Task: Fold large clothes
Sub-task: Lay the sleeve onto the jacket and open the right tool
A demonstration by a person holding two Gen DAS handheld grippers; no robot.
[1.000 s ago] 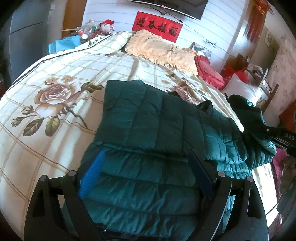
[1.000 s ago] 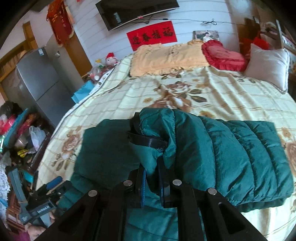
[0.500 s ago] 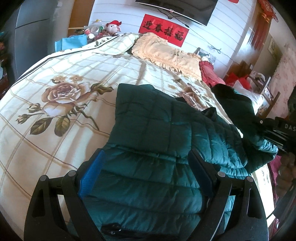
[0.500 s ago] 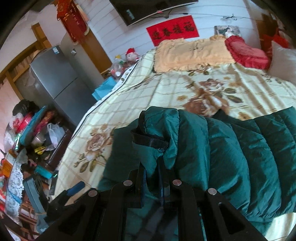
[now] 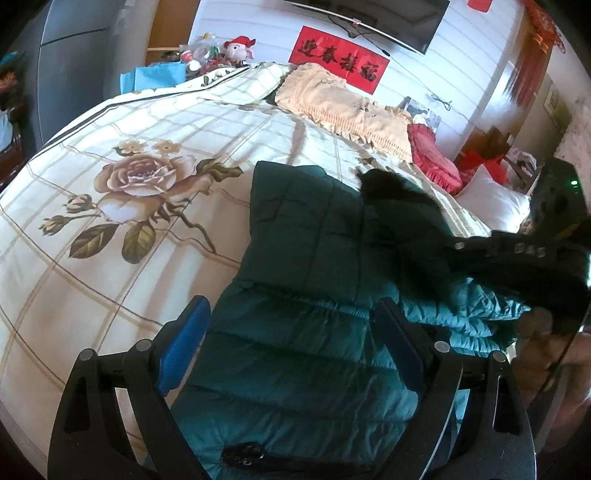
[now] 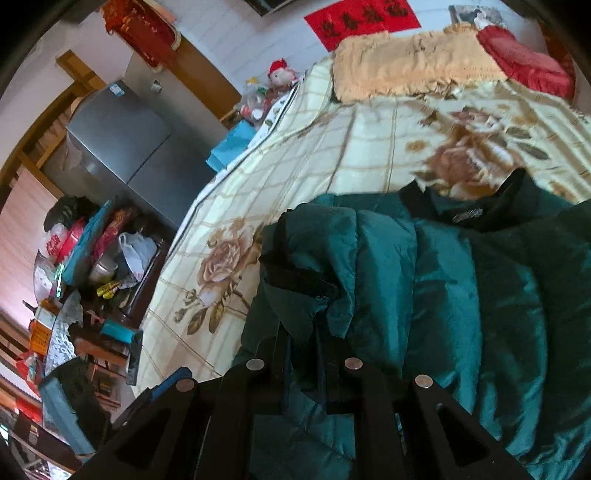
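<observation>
Right gripper [image 6: 301,343] is pinching a fold of the green puffer jacket [image 5: 314,295] lifted off the bed [image 5: 147,229], its body running toward 1 o'clock, while the left gripper [image 5: 291,347], spread wide and empty, hovers over the near hem.

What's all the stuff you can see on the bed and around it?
Jacket: one, dark green, on the bed.
Bedspread: one, cream with roses.
Pillows: beige, red, white, at the bed's head.
Banner: one, red, on the wall.
TV: one, black, above the banner.
Plush toy: one, red hat, beside the bed.
Fridge: one, grey, beside the bed.
Left gripper: fingers open over the jacket.
Right gripper: fingers shut on a jacket fold.
</observation>
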